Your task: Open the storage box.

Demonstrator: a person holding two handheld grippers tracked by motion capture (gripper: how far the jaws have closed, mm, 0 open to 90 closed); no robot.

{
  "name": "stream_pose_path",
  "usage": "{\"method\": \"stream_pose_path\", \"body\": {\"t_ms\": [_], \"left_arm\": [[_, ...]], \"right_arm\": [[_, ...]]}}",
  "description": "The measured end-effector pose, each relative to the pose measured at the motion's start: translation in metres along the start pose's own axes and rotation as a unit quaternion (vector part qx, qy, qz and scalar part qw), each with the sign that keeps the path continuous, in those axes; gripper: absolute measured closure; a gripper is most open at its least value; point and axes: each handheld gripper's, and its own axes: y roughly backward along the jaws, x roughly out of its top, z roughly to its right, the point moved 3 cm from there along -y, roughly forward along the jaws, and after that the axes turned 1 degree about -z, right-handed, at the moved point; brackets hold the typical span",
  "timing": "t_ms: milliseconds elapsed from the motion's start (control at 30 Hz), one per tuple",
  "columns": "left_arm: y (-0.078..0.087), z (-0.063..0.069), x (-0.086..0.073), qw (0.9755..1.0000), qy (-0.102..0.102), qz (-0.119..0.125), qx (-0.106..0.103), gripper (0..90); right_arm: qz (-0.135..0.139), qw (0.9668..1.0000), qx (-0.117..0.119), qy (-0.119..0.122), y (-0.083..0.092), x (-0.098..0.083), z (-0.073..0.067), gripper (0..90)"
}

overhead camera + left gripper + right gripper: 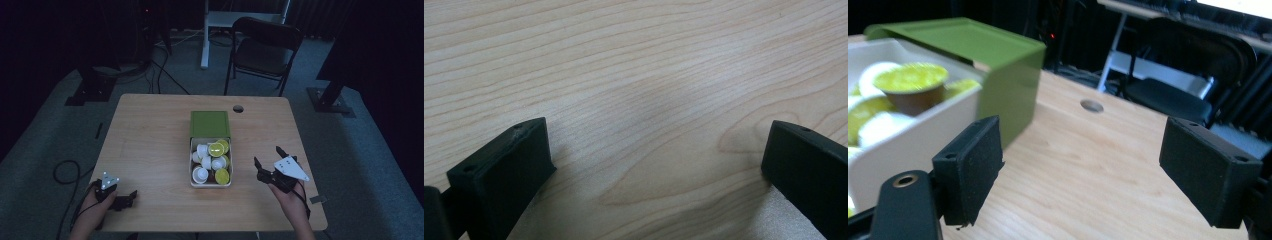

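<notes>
In the middle of the wooden table (150,135) stands a white tray (210,185) holding several capsules (216,149), some with yellow-green lids and some white. A green sleeve (210,124) covers its far half. My right gripper (268,156) hovers to the right of the tray, open, with nothing between its jaws. In the right gripper view (1083,150) the tray wall (913,140), a yellow-lidded capsule (910,80) and the green sleeve (998,65) lie to the left. My left gripper (131,197) rests near the front left corner, and the left gripper view (659,150) shows it open over bare wood.
A round cable hole (238,108) sits in the table behind the sleeve. Beyond the far edge stands a black chair (265,47), with a white desk leg (205,45) and cables on the floor. The table's front edge is close to both hands.
</notes>
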Motion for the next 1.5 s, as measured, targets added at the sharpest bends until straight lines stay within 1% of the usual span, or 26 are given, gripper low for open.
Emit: {"method": "stream_pose_path", "body": {"t_ms": [67, 100, 167, 333, 433, 500, 567, 700, 767, 833, 933, 1000, 1167, 1200, 1233, 1300, 1333, 1367, 1400, 1433, 1467, 1500], "left_arm": [[0.000, 0.000, 0.000, 1.0000, 0.000, 0.000, 0.000, 0.0], [0.000, 0.000, 0.000, 1.0000, 0.001, 0.001, 0.000, 0.0], [0.000, 0.000, 0.000, 1.0000, 0.001, 0.001, 0.000, 0.0], [0.000, 0.000, 0.000, 1.0000, 0.000, 0.000, 0.000, 0.0], [0.000, 0.000, 0.000, 1.0000, 0.001, 0.001, 0.000, 0.0], [0.000, 0.000, 0.000, 1.0000, 0.000, 0.001, 0.000, 0.0], [0.000, 0.000, 0.000, 1.0000, 0.001, 0.001, 0.000, 0.0], [0.000, 0.000, 0.000, 1.0000, 0.000, 0.001, 0.000, 0.0], [0.000, 0.000, 0.000, 1.0000, 0.000, 0.001, 0.000, 0.0], [0.000, 0.000, 0.000, 1.0000, 0.001, 0.001, 0.000, 0.0], [0.000, 0.000, 0.000, 1.0000, 0.001, 0.001, 0.000, 0.0], [0.000, 0.000, 0.000, 1.0000, 0.001, 0.001, 0.000, 0.0], [0.000, 0.000, 0.000, 1.0000, 0.001, 0.001, 0.000, 0.0], [0.000, 0.000, 0.000, 1.0000, 0.001, 0.001, 0.000, 0.0], [0.000, 0.000, 0.000, 1.0000, 0.000, 0.001, 0.000, 0.0], [0.000, 0.000, 0.000, 1.0000, 0.001, 0.001, 0.000, 0.0], [0.000, 0.000, 0.000, 1.0000, 0.000, 0.001, 0.000, 0.0], [0.000, 0.000, 0.000, 1.0000, 0.000, 0.001, 0.000, 0.0], [0.000, 0.000, 0.000, 1.0000, 0.001, 0.001, 0.000, 0.0], [0.000, 0.000, 0.000, 1.0000, 0.000, 0.001, 0.000, 0.0], [0.000, 0.000, 0.000, 1.0000, 0.000, 0.001, 0.000, 0.0], [0.000, 0.000, 0.000, 1.0000, 0.000, 0.001, 0.000, 0.0]], "right_arm": [[-0.005, 1.0000, -0.002, -0.003, 0.000, -0.003, 0.002, 17.3], [-0.016, 0.9996, -0.010, -0.020, -0.001, -0.010, 0.007, 17.3], [-0.024, 0.9990, -0.013, -0.035, -0.001, -0.016, 0.011, 17.2], [-0.040, 0.9979, -0.026, -0.043, -0.001, -0.028, 0.020, 17.2], [-0.047, 0.9969, -0.031, -0.054, 0.000, -0.036, 0.026, 16.6], [-0.053, 0.9958, -0.035, -0.066, -0.001, -0.041, 0.029, 14.4], [-0.062, 0.9946, -0.038, -0.075, -0.002, -0.047, 0.032, 14.1], [-0.082, 0.9910, -0.048, -0.094, -0.002, -0.058, 0.037, 14.0], [-0.092, 0.9898, -0.051, -0.097, -0.002, -0.061, 0.039, 13.9], [-0.106, 0.9870, -0.054, -0.107, -0.003, -0.066, 0.042, 14.0], [-0.127, 0.9817, -0.060, -0.128, -0.005, -0.074, 0.046, 14.0], [-0.139, 0.9791, -0.064, -0.134, -0.005, -0.079, 0.047, 14.0], [-0.153, 0.9760, -0.069, -0.139, -0.004, -0.087, 0.048, 14.0], [-0.153, 0.9760, -0.069, -0.139, -0.004, -0.087, 0.048, 14.0], [-0.158, 0.9746, -0.069, -0.143, -0.003, -0.089, 0.048, 14.0], [-0.164, 0.9733, -0.071, -0.145, -0.002, -0.091, 0.048, 14.0], [-0.169, 0.9721, -0.071, -0.147, -0.002, -0.092, 0.048, 13.9], [-0.169, 0.9721, -0.071, -0.147, -0.002, -0.092, 0.048, 13.9], [-0.180, 0.9695, -0.079, -0.147, -0.001, -0.094, 0.048, 14.0], [-0.183, 0.9687, -0.081, -0.147, -0.001, -0.095, 0.049, 14.0], [-0.183, 0.9687, -0.081, -0.147, -0.001, -0.095, 0.049, 14.0], [-0.188, 0.9672, -0.081, -0.150, -0.001, -0.095, 0.049, 14.0]]}}
